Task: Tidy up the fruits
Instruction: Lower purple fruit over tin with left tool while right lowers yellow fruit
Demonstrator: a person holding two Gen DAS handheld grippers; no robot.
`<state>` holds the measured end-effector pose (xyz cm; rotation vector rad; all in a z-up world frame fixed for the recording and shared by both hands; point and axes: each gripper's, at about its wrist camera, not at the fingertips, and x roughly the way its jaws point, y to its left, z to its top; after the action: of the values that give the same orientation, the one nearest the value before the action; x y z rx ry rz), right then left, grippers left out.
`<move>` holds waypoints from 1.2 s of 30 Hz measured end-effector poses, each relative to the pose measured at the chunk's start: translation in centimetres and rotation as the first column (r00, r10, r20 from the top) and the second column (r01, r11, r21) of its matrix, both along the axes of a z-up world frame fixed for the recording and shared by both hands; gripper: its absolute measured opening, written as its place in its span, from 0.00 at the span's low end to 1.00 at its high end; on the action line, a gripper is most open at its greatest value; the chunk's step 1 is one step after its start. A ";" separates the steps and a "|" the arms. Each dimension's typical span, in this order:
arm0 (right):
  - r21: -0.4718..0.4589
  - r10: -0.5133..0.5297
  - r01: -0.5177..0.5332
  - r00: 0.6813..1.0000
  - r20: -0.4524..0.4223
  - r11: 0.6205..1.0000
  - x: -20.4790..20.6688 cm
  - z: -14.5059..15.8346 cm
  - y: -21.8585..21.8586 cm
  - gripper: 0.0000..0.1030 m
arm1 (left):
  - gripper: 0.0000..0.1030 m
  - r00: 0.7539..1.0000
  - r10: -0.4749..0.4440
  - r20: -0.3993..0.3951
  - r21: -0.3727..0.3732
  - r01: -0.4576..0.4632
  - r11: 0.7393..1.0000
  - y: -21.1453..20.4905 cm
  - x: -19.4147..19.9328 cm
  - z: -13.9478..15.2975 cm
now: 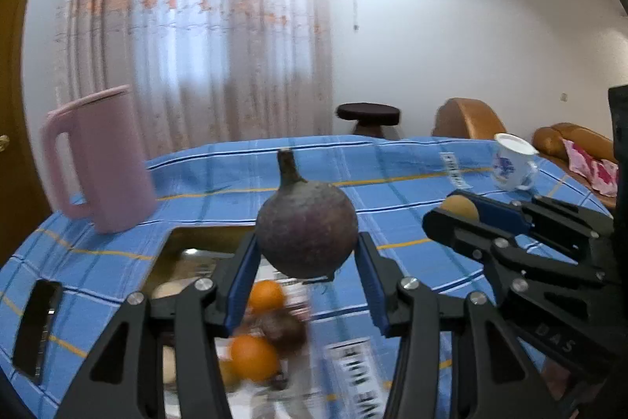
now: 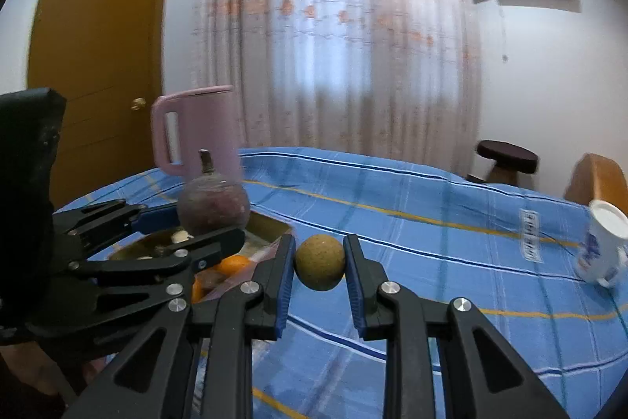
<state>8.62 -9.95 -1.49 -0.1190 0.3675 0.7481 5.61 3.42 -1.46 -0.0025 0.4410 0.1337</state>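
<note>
My left gripper (image 1: 308, 254) is shut on a dark purple round fruit with a stem (image 1: 306, 230), held in the air above a gold tray (image 1: 184, 242). The tray holds oranges (image 1: 253, 356), a dark fruit and some pale pieces. My right gripper (image 2: 318, 262) is shut on a small tan round fruit (image 2: 320, 262) above the blue checked tablecloth (image 2: 431, 222). In the left wrist view the right gripper (image 1: 447, 218) stands to the right with the tan fruit (image 1: 461, 207) at its tip. In the right wrist view the left gripper (image 2: 216, 222) holds the purple fruit (image 2: 214, 205) at left.
A pink jug (image 1: 98, 160) stands at the table's back left. A white mug with a blue print (image 1: 512, 161) sits at the back right. A dark phone (image 1: 37, 326) lies on the cloth at the left. A stool (image 1: 367, 116) and brown sofa stand beyond the table.
</note>
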 end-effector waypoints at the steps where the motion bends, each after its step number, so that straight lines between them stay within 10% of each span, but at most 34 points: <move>1: 0.000 0.017 -0.017 1.000 -0.001 1.000 -0.2 0.1 0.7 0.26 | 0.50 1.000 0.017 -0.001 -0.002 -0.017 1.000 0.8 -0.3 0.1; 36: -0.137 0.238 -0.263 0.956 -0.173 0.955 -1.5 -4.3 11.8 0.27 | 0.52 0.978 0.156 -0.142 -0.048 -0.164 0.985 9.3 -3.2 -4.1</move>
<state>7.07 1.88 -5.79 -0.2626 0.5678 0.9829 2.43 12.68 -5.56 -0.0876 0.5833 0.2804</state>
